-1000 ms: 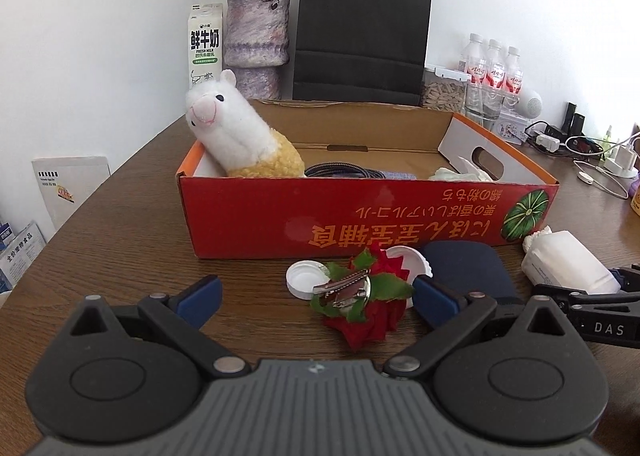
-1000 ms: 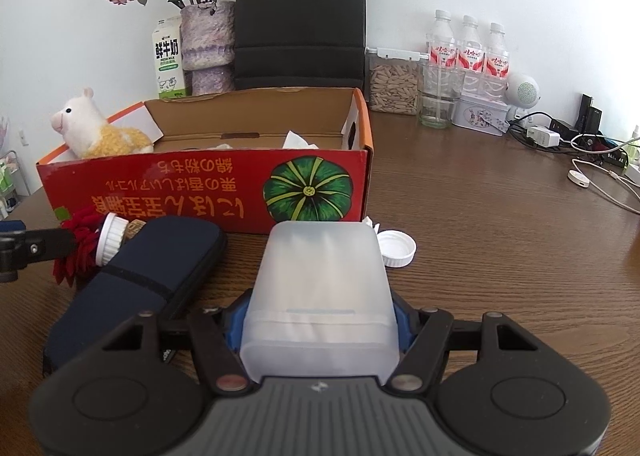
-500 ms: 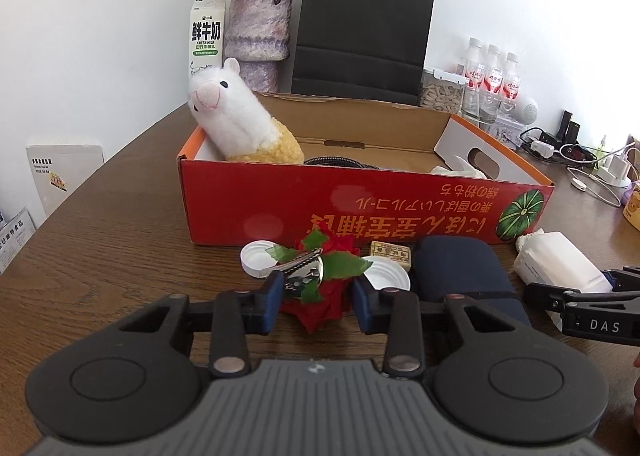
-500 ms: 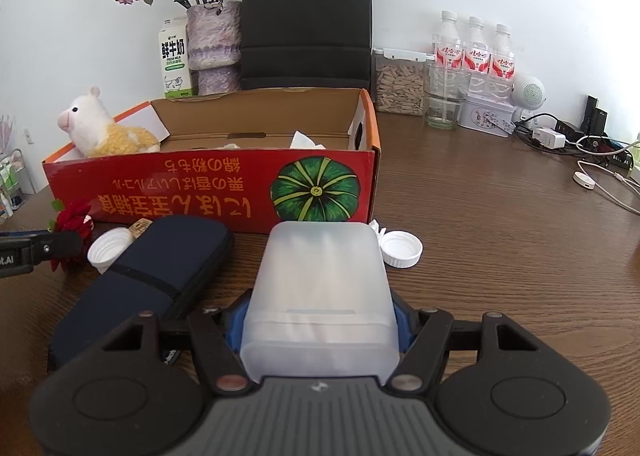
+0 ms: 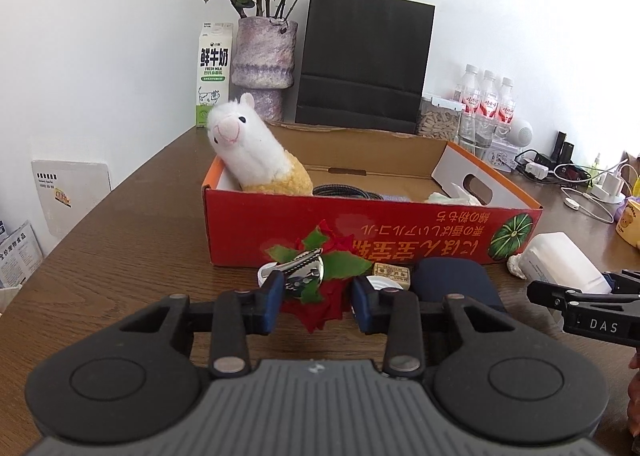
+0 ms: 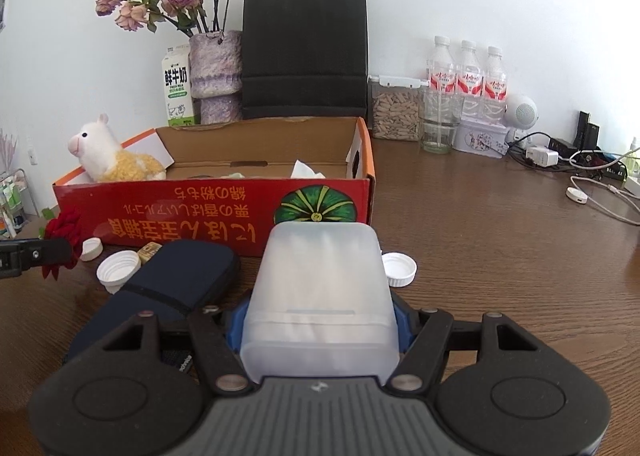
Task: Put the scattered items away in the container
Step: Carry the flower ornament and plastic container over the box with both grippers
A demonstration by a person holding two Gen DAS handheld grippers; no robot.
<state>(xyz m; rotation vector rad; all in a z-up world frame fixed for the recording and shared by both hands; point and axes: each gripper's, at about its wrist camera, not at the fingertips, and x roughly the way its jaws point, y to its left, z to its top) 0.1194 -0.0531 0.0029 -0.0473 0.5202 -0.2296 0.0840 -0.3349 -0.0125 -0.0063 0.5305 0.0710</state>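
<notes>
My left gripper [image 5: 316,302] is shut on a red flower hair clip [image 5: 316,284] with green leaves and a metal clasp, held above the table in front of the red cardboard box [image 5: 400,234]. My right gripper [image 6: 320,330] is shut on a frosted white plastic box [image 6: 322,288] and holds it above the table, right of a dark blue pouch [image 6: 176,280]. The red box [image 6: 200,212] holds a white alpaca plush [image 5: 254,148], a cable and tissue. White caps [image 6: 118,268] [image 6: 398,268] and a small cork block [image 5: 392,275] lie in front of the box.
Behind the box stand a milk carton [image 5: 214,74], a vase of dried roses [image 5: 266,52], a black paper bag [image 5: 364,60], a seed jar and water bottles [image 6: 466,84]. Chargers and cables [image 6: 580,172] lie at the right. The table edge runs along the left.
My left gripper closed on the flower clip and lifted it off the table. My right gripper rose slightly with the white box still held.
</notes>
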